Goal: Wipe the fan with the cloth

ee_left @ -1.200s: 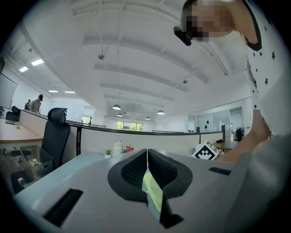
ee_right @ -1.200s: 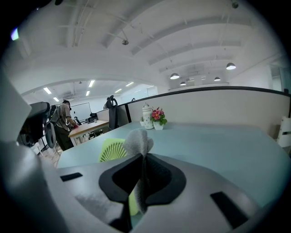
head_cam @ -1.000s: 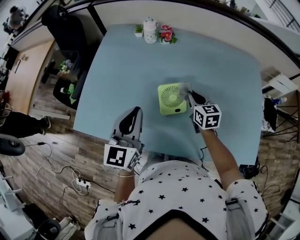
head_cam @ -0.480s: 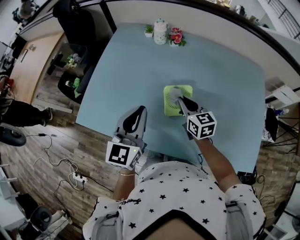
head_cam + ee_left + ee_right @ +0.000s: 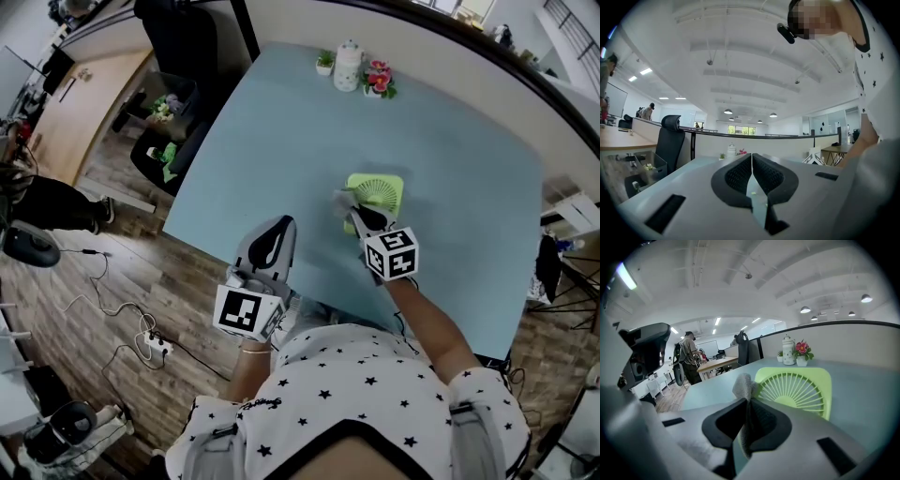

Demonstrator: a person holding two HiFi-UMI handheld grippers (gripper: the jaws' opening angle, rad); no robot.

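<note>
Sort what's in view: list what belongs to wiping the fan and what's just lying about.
Job: lime-green square plastic fan; grey fabric cloth; right claw, shut on that cloth.

Lying about: white ceramic jar; small green potted plant; pink flowers in a pot; left claw, shut and empty.

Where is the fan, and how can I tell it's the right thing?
Look at the big pale-blue table. Near its middle, just ahead of the right gripper pinching a grey cloth, sits the fan. It is the only lime-green square there, with a round spoked grille.
</note>
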